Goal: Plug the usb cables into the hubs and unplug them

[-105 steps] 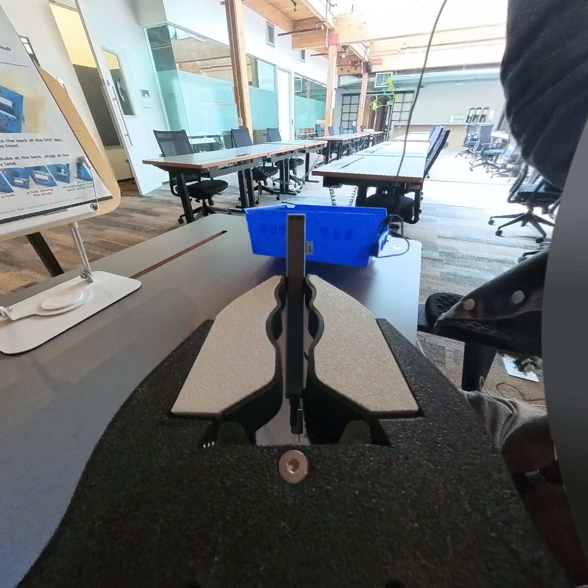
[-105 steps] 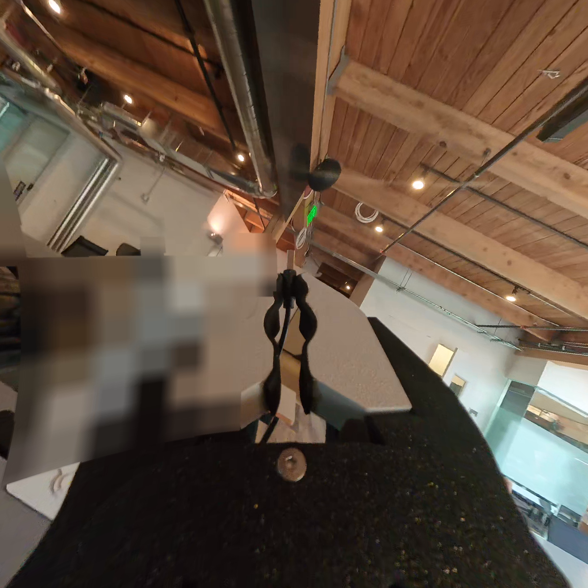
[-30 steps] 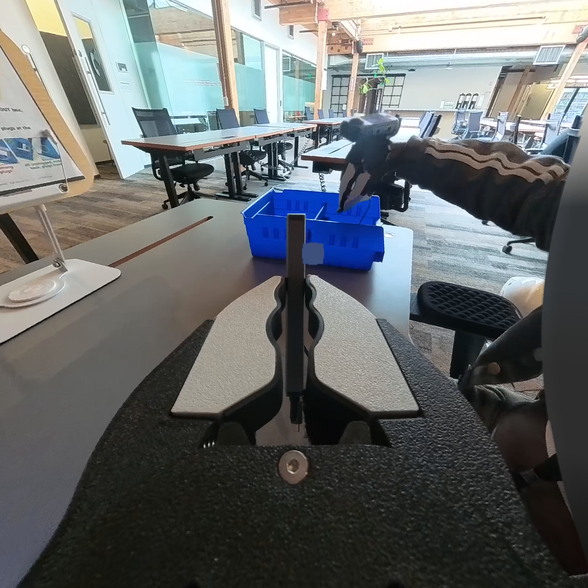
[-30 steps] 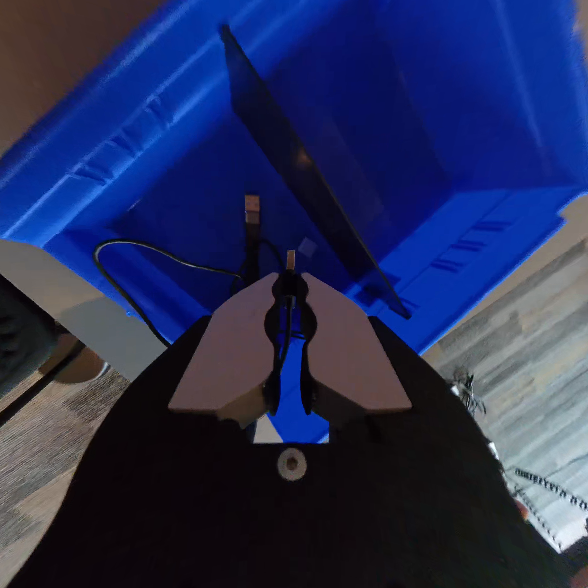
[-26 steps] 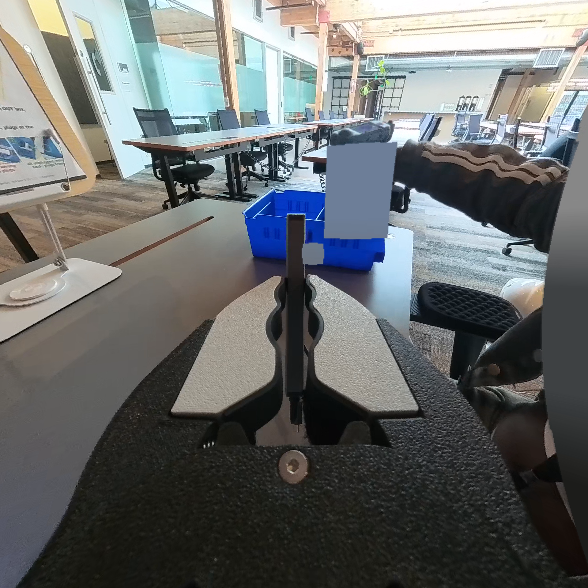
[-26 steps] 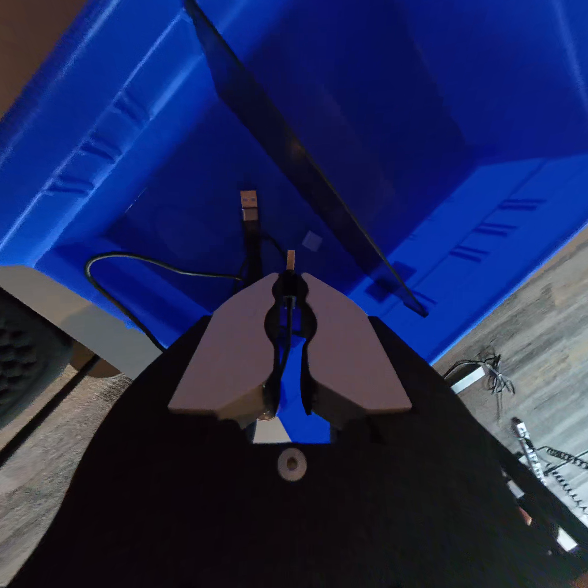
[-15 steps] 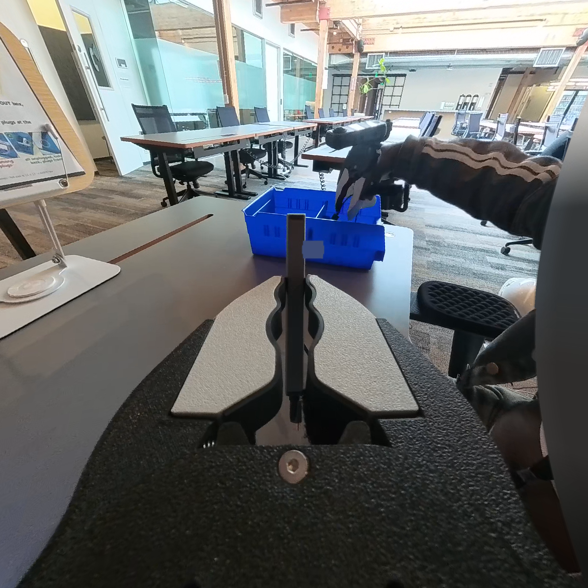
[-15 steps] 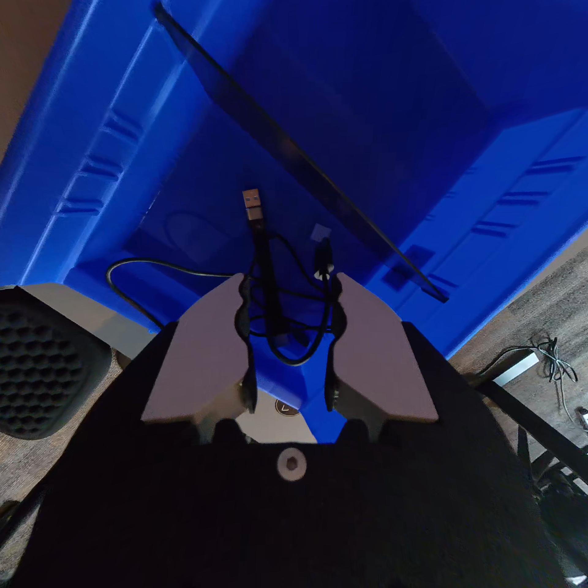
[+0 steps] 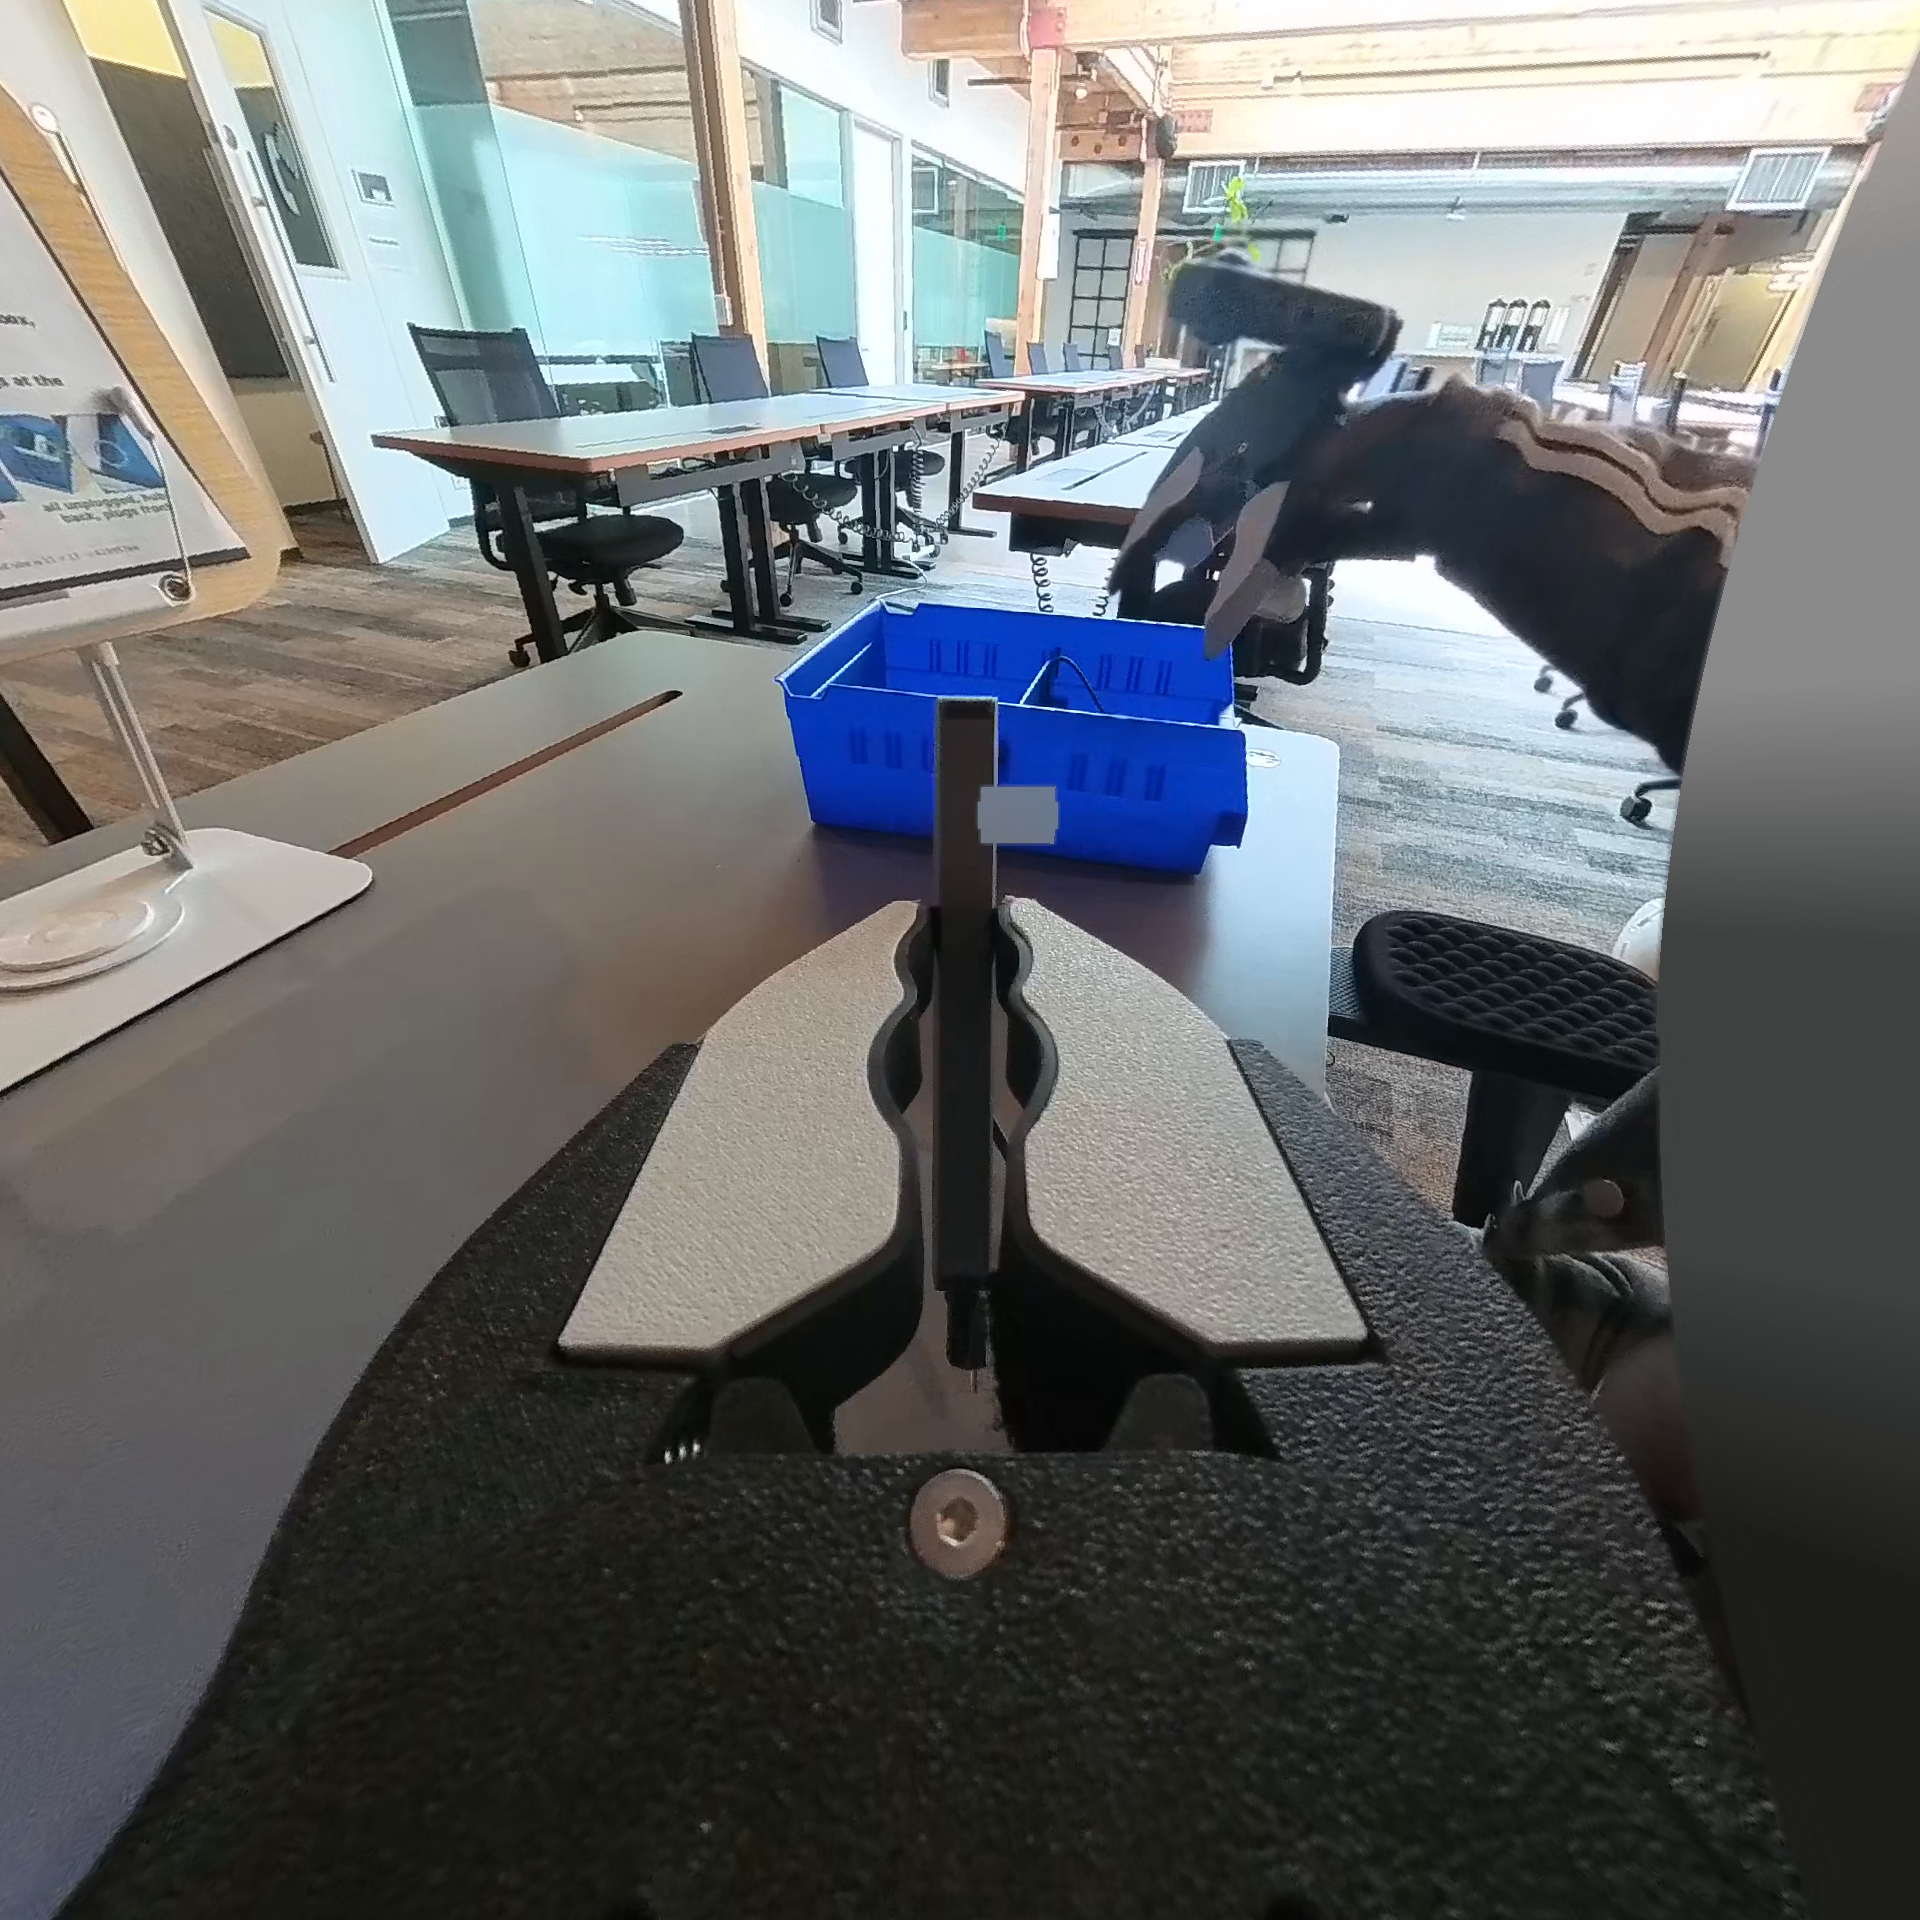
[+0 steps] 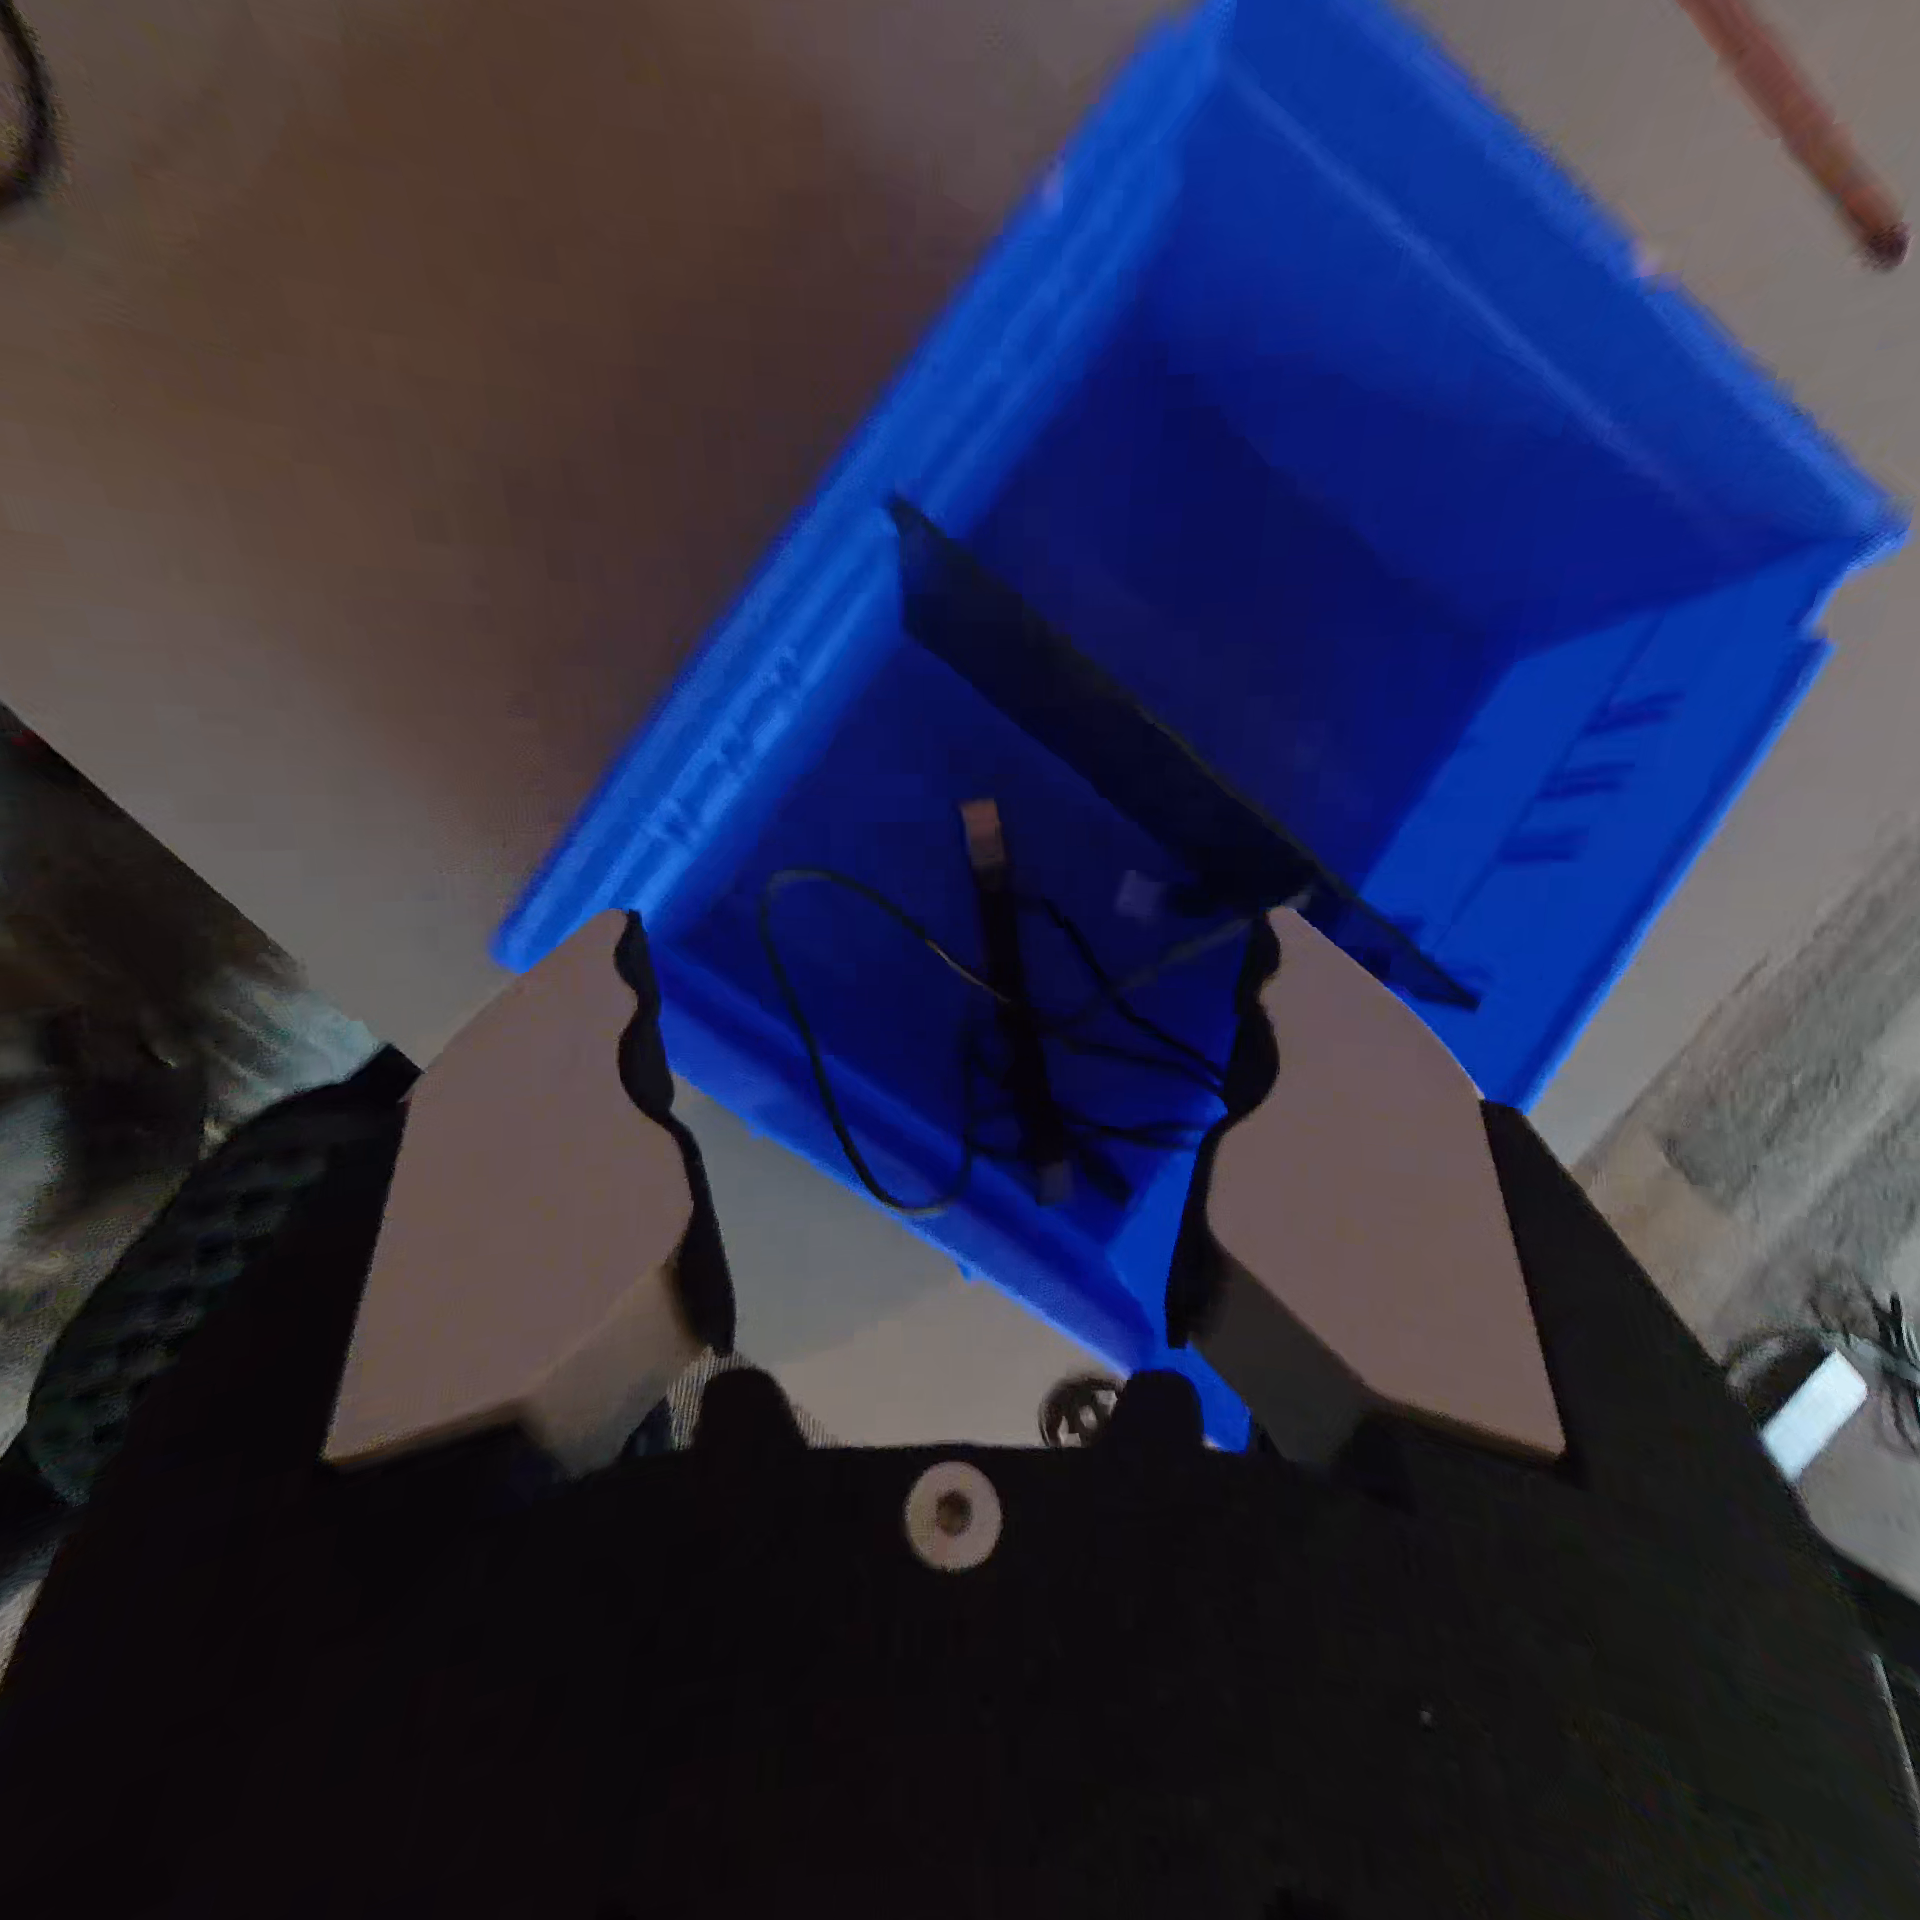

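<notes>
My left tongs [image 9: 964,914] are pressed onto a slim black bar-shaped usb hub [image 9: 964,997], which stands on edge between the grey pads and pokes out past the tips toward the blue plastic bin [image 9: 1122,774]. I hold them low and level over the dark grey tabletop [image 9: 416,1039].

Only the left wrist view shows the room: the bin near the tabletop's far right edge, a white document stand [image 9: 104,914] at the left, and rows of office desks and chairs beyond. It also shows my right tongs [image 9: 1184,582] from outside, raised above the bin's far right corner with the tips tilted down and toward the bin, my brown striped sleeve [image 9: 1538,520] stretched out behind them. A loop of cable rises above the divider.

Only the right wrist view looks into the bin. My right tongs [image 10: 940,1039] are spread wide with nothing between them, hovering above the bin [image 10: 1558,790]. A dark divider [image 10: 1143,727] splits the bin in two. In the nearer compartment lie the thin black usb cables [image 10: 1008,997] in a loose tangle, one silver plug pointing toward the divider. The farther compartment looks bare, though this view is blurred. Beside the bin, floor and a white power strip [image 10: 1813,1413] show at the right.
</notes>
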The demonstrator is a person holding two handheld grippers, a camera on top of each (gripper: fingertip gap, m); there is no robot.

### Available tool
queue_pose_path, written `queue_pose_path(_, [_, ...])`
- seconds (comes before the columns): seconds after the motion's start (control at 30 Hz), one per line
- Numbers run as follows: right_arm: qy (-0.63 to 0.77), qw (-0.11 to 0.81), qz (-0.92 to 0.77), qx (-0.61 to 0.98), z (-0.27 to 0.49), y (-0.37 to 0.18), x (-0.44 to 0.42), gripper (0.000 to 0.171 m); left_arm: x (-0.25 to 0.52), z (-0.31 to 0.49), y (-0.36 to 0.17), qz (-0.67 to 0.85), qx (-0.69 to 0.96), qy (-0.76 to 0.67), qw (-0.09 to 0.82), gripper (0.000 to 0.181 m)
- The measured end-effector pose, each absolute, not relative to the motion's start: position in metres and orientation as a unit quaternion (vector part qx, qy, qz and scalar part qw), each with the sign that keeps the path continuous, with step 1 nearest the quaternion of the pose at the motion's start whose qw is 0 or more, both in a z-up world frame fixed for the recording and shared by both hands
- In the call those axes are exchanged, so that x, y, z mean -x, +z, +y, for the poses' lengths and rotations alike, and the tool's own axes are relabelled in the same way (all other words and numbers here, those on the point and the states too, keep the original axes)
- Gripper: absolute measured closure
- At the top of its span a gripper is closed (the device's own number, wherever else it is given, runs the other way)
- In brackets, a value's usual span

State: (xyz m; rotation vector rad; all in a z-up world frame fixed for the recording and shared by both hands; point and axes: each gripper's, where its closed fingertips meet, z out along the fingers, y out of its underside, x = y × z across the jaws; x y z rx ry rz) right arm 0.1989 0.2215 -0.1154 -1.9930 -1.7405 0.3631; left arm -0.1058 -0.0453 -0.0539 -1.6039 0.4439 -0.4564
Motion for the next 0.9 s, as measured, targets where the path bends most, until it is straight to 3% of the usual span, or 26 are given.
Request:
queue_pose_path(0.23, [0.268, 0.335, -0.681, 0.594, 0.126, -0.066, -0.101, 0.069, 0.104, -0.046, -0.054, 0.198, 0.705, -0.203, 0.65, 0.17])
queue_pose_path(0.5, [0.374, 0.338, -0.769, 0.393, -0.019, -0.054, 0.026, 0.081, 0.094, -0.053, -0.049, 0.222, 0.693, -0.218, 0.65, 0.17])
queue_pose_path(0.6, [0.39, 0.33, -0.781, 0.359, -0.042, -0.072, 0.067, 0.089, 0.092, -0.058, -0.045, 0.227, 0.681, -0.238, 0.655, 0.17])
queue_pose_path(0.67, [0.431, 0.308, -0.775, 0.344, -0.057, -0.081, 0.087, 0.105, 0.092, -0.062, -0.04, 0.227, 0.669, -0.257, 0.659, 0.17])
queue_pose_path(0.9, [0.471, 0.283, -0.776, 0.309, -0.07, -0.084, 0.101, 0.134, 0.1, -0.066, -0.045, 0.234, 0.679, -0.253, 0.648, 0.17])
